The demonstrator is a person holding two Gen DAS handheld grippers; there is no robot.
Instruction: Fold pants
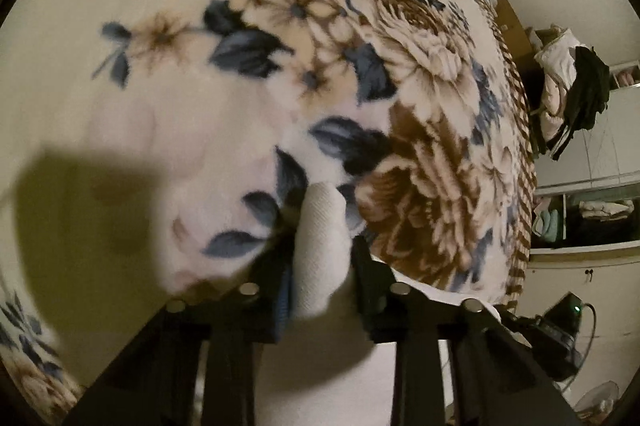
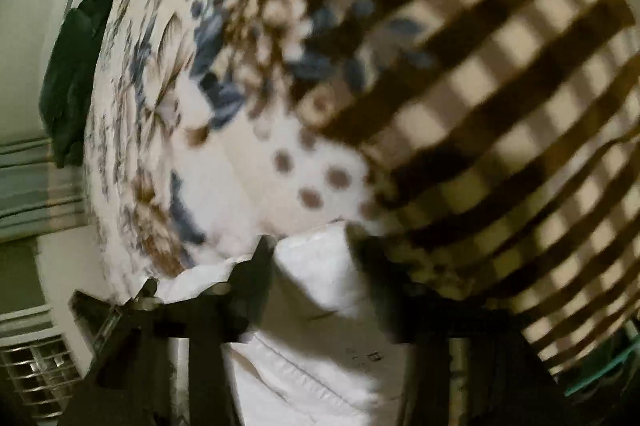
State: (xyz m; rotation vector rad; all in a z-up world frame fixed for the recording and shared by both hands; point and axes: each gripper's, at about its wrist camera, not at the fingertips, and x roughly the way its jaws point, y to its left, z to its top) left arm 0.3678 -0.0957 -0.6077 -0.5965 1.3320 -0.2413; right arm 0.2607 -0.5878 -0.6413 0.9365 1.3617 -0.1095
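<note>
Pants are sitting between both jaws; left gripper and right gripper are each pinching white fabric over the floral blanket.

The blanket is showing a cream ground printed with dark blue leaves and tan and brown flowers, running from the upper left of the left wrist view toward the right, where a brown-and-cream striped border is edging it. In the right wrist view the same blanket is filling the upper right with a brown and cream check, giving way at centre to brown dots on cream and blue leaves. The pants are appearing white with a fine ribbed weave at lower centre, and white again in the right view. Black clothes are hanging at the right edge.
</note>
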